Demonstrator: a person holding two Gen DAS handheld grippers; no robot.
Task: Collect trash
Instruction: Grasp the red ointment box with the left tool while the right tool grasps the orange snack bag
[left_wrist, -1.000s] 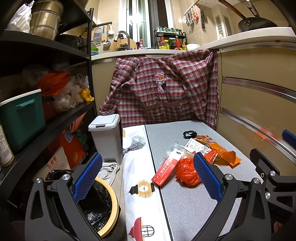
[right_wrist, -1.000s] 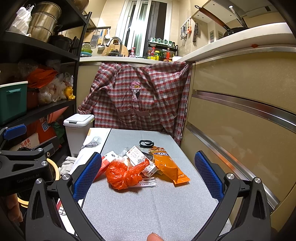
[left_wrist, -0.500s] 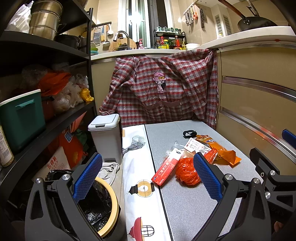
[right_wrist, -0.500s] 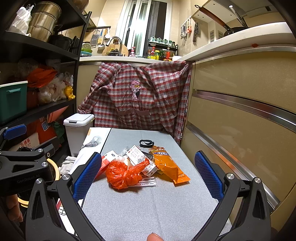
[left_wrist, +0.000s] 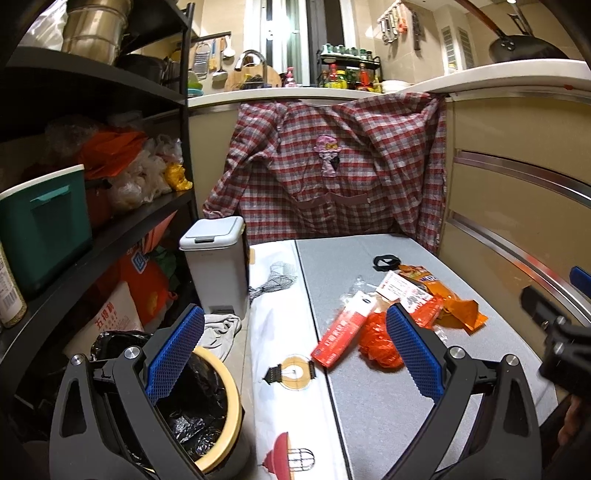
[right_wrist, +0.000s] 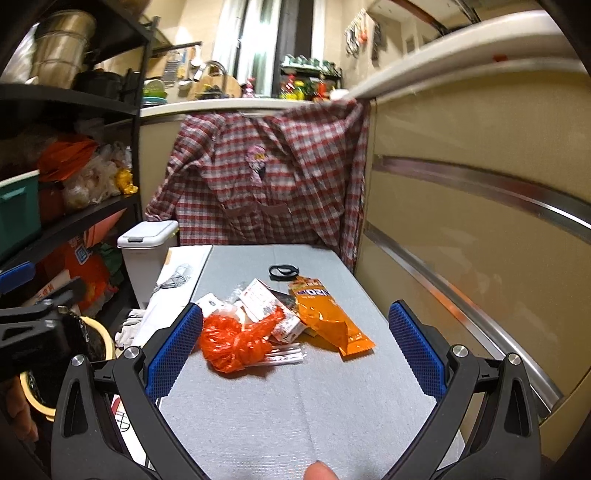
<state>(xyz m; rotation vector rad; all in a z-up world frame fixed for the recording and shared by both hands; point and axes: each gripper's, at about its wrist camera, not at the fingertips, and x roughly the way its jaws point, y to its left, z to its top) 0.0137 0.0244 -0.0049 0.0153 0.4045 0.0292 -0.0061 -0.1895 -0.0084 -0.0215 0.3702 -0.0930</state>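
Observation:
A heap of trash lies on the grey mat (right_wrist: 295, 398): a crumpled orange plastic bag (right_wrist: 236, 339), an orange snack packet (right_wrist: 325, 317), a white-and-red carton (right_wrist: 260, 300), a red box (left_wrist: 341, 334) and a black ring (right_wrist: 283, 272). My right gripper (right_wrist: 295, 350) is open, its blue pads either side of the heap and short of it. My left gripper (left_wrist: 293, 352) is open too, hanging left of the heap, above the edge between the mat and an open bin (left_wrist: 218, 410) lined with a black bag.
A white lidded bin (left_wrist: 218, 266) stands beside black shelving (left_wrist: 92, 236) full of bags and boxes. A plaid shirt (left_wrist: 332, 173) hangs over the far counter front. Beige cabinet fronts (right_wrist: 480, 229) run along the right. A white patterned cloth (left_wrist: 280, 332) lies left of the mat.
The right gripper has moved forward and a little to the right, closer to the trash heap. The left gripper has barely moved. Both stay open.

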